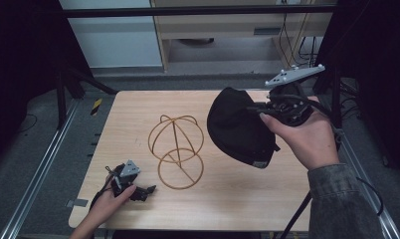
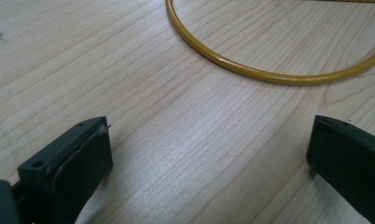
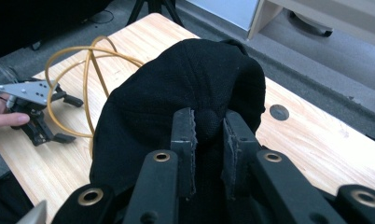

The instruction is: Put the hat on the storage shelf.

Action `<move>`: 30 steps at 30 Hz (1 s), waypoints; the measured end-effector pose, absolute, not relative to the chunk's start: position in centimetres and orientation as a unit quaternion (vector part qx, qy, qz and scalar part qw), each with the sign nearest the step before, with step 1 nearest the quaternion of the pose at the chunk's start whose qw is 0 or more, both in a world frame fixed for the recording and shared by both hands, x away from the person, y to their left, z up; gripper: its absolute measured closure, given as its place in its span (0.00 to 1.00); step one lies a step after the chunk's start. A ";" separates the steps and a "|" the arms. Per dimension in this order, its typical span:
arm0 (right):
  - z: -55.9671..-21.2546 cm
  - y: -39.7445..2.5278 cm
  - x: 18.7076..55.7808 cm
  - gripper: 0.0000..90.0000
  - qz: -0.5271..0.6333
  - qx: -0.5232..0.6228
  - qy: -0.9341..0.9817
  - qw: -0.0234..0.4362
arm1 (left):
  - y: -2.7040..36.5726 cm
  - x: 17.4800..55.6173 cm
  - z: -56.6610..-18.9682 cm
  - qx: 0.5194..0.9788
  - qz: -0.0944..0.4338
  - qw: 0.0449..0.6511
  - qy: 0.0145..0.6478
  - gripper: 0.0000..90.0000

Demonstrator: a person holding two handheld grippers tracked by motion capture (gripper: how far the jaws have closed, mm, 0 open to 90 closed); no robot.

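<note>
While the right gripper holds a black fabric cap in the air above the right half of the pale wooden table, the left gripper rests low on the tabletop near the front left corner. In the right gripper view, the right gripper has its two black jaws pinched on a fold of the black fabric cap, the cloth bunched between their toothed pads and the crown bulging away from the camera. From the high view the cap hangs tilted, its underside turned toward the centre of the table, clear of the wood and just to the right of a yellow wire hat stand made of a round base ring and a domed cage of hoops. The stand sits upright at mid-table, apart from the cap. The person's right hand wraps the gripper's body, with a grey denim sleeve below it. In the left gripper view the jaws stand wide apart with bare wood grain between them, gripping nothing, and the stand's base ring curves across the table just ahead of them. The person's left hand holds that gripper.
</note>
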State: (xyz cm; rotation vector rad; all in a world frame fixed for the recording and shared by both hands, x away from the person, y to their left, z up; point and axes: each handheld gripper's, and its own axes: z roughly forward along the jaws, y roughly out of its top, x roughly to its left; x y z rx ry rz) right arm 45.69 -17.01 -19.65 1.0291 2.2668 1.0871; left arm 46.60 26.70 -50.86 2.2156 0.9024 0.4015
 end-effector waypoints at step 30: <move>-16.2 -11.7 46.1 0.85 0.413 0.312 0.831 0.205 | 26.7 46.6 -50.8 0.856 0.155 0.350 0.348 0.00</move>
